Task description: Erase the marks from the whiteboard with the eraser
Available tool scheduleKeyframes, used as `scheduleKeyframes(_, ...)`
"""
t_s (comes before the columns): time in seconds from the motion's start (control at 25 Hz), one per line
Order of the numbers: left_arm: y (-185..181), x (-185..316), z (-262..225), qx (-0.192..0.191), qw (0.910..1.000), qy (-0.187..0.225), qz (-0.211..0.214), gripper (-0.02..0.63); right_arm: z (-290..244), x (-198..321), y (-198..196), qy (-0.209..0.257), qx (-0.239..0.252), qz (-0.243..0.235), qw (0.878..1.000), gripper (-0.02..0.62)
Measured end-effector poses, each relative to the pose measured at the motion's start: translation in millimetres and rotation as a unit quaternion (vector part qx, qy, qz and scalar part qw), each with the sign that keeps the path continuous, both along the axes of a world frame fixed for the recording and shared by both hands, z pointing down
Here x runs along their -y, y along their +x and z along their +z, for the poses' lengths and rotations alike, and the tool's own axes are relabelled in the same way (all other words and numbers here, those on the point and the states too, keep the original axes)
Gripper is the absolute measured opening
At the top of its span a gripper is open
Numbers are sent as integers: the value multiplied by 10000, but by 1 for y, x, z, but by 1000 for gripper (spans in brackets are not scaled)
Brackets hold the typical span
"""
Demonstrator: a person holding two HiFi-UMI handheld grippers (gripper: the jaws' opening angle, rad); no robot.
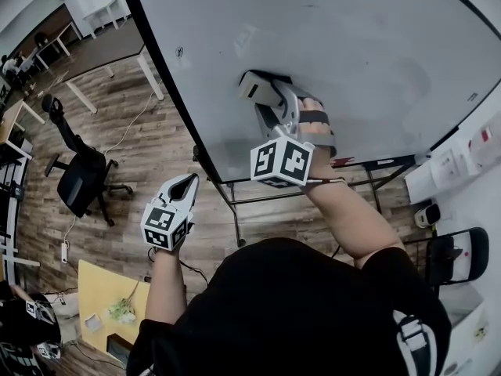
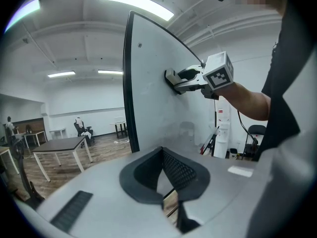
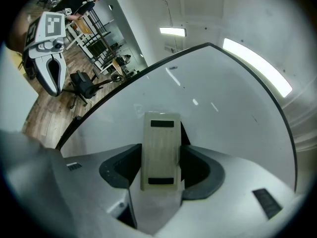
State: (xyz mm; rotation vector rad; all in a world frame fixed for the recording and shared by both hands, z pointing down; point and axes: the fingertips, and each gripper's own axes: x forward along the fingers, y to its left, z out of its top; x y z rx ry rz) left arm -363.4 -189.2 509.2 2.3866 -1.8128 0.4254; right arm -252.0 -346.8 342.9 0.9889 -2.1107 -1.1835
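The large whiteboard (image 1: 368, 45) fills the upper head view; its surface looks white, with only faint smudges and no plain marks. My right gripper (image 1: 264, 94) is shut on the pale eraser (image 1: 252, 84), which is pressed flat against the board near its lower left part. In the right gripper view the eraser (image 3: 160, 150) stands between the jaws against the board (image 3: 223, 113). The left gripper view shows that same eraser (image 2: 171, 78) on the board (image 2: 153, 108). My left gripper (image 1: 186, 185) hangs below the board's left edge, shut and holding nothing.
A black office chair (image 1: 81, 175) stands on the wood floor to the left, with white-legged tables (image 1: 102, 53) beyond it. The board's black stand (image 1: 235, 202) runs under its lower edge. A yellow table (image 1: 102, 292) lies at lower left and a black chair (image 1: 458, 255) at right.
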Motion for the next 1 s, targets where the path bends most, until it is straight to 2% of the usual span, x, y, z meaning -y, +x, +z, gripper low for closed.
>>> scheduleKeyframes(0.52,-5,-14,0,7,9999,2,-122,11,23,-24,-46,195,-343,-371,9985,236)
scheduleKeyframes(1.0,-7,-18,-3,52,9999,8,-152,11,26,-24,-48,257,-383,-389,9982,238)
